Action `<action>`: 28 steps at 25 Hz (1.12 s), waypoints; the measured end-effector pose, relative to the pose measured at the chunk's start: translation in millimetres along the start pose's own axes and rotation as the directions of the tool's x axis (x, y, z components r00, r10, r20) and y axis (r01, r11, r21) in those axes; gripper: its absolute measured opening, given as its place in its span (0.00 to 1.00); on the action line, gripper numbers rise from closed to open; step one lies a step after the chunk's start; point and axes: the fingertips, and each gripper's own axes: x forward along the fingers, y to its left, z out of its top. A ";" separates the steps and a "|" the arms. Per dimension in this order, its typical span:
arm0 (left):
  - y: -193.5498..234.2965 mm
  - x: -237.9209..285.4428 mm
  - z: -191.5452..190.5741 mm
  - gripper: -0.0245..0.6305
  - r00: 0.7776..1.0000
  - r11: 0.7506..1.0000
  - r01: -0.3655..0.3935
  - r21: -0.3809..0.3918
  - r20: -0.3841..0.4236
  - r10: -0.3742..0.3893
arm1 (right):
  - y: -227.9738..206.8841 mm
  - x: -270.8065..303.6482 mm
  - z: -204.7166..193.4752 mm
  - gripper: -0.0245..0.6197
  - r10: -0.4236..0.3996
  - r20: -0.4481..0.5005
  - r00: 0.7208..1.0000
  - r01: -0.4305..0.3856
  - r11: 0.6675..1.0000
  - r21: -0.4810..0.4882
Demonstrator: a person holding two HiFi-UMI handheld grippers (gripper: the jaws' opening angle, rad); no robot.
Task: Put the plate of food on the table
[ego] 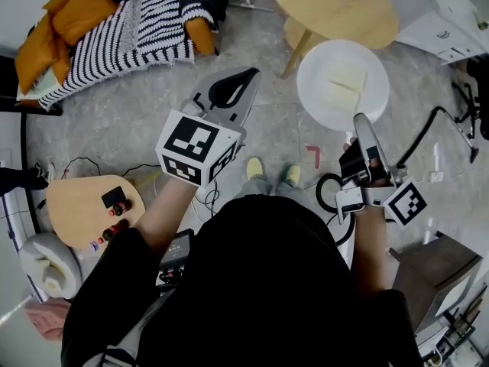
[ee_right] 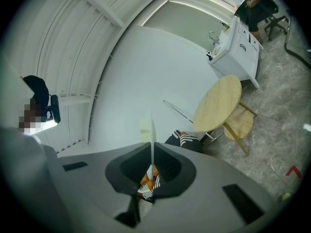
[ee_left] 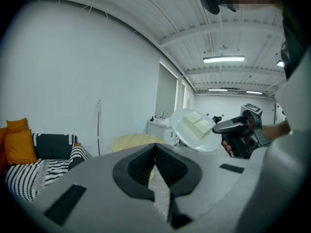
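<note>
My right tongs (ego: 359, 125) pinch the near rim of the white plate (ego: 315, 71), which hangs in the air over the floor (ego: 275, 140) with two pale slabs of food (ego: 345, 88) on it. The round wooden table (ego: 336, 6) stands just beyond it. My left tongs (ego: 243, 82), off to the plate's left, are pressed together on nothing.

Plate (ego: 342, 85): plain white.
Food (ego: 345, 89) on it: pale cream slabs.
Far round table (ego: 336, 6): light wood.
Floor (ego: 279, 125): mottled grey, with one red mark (ego: 314, 156).
Cushions (ego: 72, 14), far left: orange.
Throw (ego: 130, 33) beside them: black-and-white stripes.
Marker cube (ego: 200, 147): white faces, black square patterns.
Left gripper (ego: 246, 79): grey shell, black pads.
Low table (ego: 80, 205), near left: light wood.
Shoes (ego: 254, 167): yellow-green.
Person's top (ego: 260, 281): black.
</note>
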 end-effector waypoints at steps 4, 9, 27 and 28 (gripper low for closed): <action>1.5 -6.9 1.7 0.05 1.000 1.000 -0.006 0.002 0.012 0.005 | 5.4 1.1 -2.4 0.07 0.006 0.002 1.000 -0.006 1.000 -0.007; 6.7 -12.6 2.9 0.05 1.000 1.000 -0.005 0.004 0.028 0.005 | 11.0 5.7 -7.3 0.07 0.008 0.002 1.000 -0.008 1.000 -0.019; 13.9 -12.3 1.4 0.05 0.998 0.999 0.035 0.018 0.053 -0.036 | 14.2 15.2 -14.8 0.07 0.023 0.041 0.999 -0.022 0.999 -0.023; 16.1 -12.3 -0.9 0.05 0.998 0.999 0.032 0.019 0.052 -0.033 | 13.6 17.6 -16.6 0.07 0.032 0.040 0.999 -0.031 0.999 -0.024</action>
